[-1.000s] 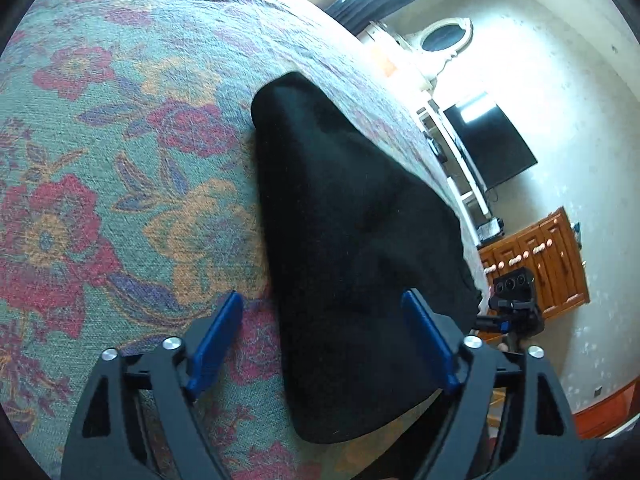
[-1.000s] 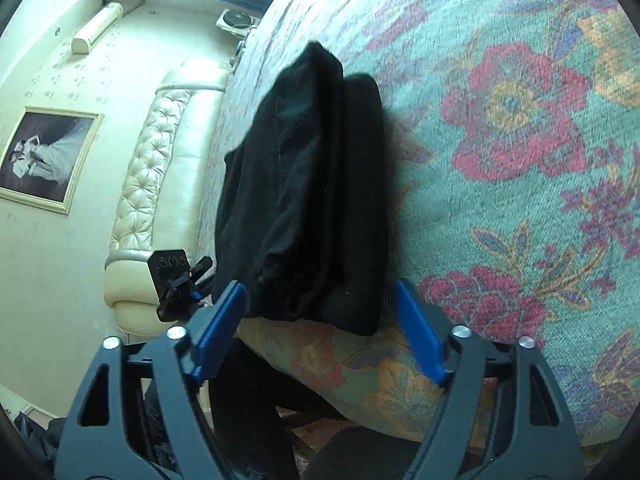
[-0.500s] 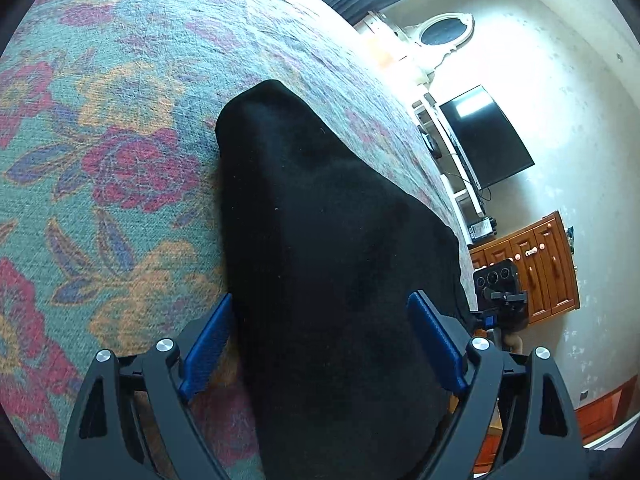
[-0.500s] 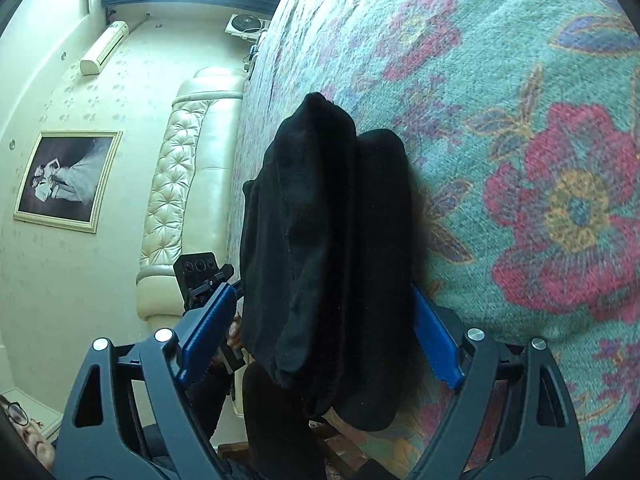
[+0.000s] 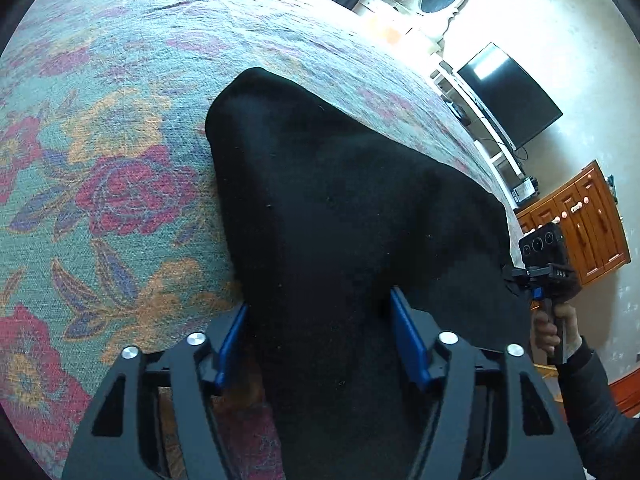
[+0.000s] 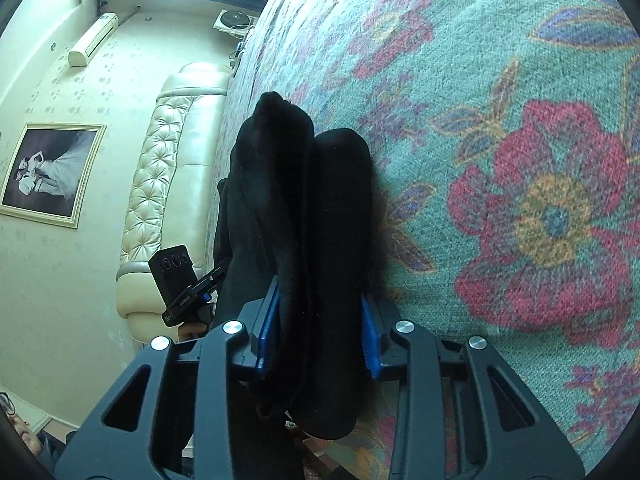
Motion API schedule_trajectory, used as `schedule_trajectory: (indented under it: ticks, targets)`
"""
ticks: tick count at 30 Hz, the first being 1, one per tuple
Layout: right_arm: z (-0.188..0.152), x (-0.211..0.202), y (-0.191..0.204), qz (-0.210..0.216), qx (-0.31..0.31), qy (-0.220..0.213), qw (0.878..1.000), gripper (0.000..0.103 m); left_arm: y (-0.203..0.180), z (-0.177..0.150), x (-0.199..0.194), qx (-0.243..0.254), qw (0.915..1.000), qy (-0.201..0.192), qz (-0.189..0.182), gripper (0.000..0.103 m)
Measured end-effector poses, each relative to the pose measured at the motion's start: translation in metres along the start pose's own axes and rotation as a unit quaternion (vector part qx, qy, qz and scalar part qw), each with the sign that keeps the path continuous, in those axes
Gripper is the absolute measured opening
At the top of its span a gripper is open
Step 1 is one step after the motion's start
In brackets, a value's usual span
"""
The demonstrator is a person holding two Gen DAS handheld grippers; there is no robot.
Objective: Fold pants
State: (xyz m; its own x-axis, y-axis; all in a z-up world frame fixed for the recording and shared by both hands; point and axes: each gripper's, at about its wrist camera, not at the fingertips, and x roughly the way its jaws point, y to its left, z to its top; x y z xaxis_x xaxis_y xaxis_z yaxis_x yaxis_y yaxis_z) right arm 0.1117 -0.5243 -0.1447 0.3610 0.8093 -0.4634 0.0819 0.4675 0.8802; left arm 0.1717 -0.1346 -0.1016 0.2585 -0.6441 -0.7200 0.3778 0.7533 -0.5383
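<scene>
The black pants (image 5: 340,208) lie folded on a floral bedspread (image 5: 100,160), their near end hanging over the bed's edge. My left gripper (image 5: 320,340) is shut on the near end of the pants, blue pads pressed on both sides of the cloth. In the right wrist view the pants (image 6: 320,208) show as stacked layers seen edge-on. My right gripper (image 6: 316,332) is shut on their other near corner. The right gripper also shows in the left wrist view (image 5: 544,256), and the left gripper in the right wrist view (image 6: 180,276).
The bedspread (image 6: 520,160) stretches wide beyond the pants. A cream tufted headboard (image 6: 160,184) and a framed picture (image 6: 48,172) stand on one side. A television (image 5: 512,108) and a wooden cabinet (image 5: 580,220) stand on the other.
Both grippers moved forward over the near end of the pants and their jaws closed from wide open onto the cloth.
</scene>
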Motion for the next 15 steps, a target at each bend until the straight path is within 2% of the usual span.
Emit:
schedule_trajectory:
  ticks: [1, 6, 15]
  targets:
    - [-0.001, 0.0, 0.0, 0.001, 0.001, -0.002, 1.0, 0.034, 0.003, 0.001, -0.001, -0.009, 1.0, 0.001, -0.004, 0.047]
    - [-0.003, 0.002, 0.006, -0.003, -0.005, -0.009, 1.0, 0.033, 0.001, 0.0, -0.006, 0.009, 0.9999, -0.005, 0.004, 0.033]
    - [-0.002, 0.008, 0.023, -0.013, -0.031, -0.03, 0.999, 0.027, 0.003, 0.0, -0.01, 0.011, 0.9997, -0.021, 0.012, 0.031]
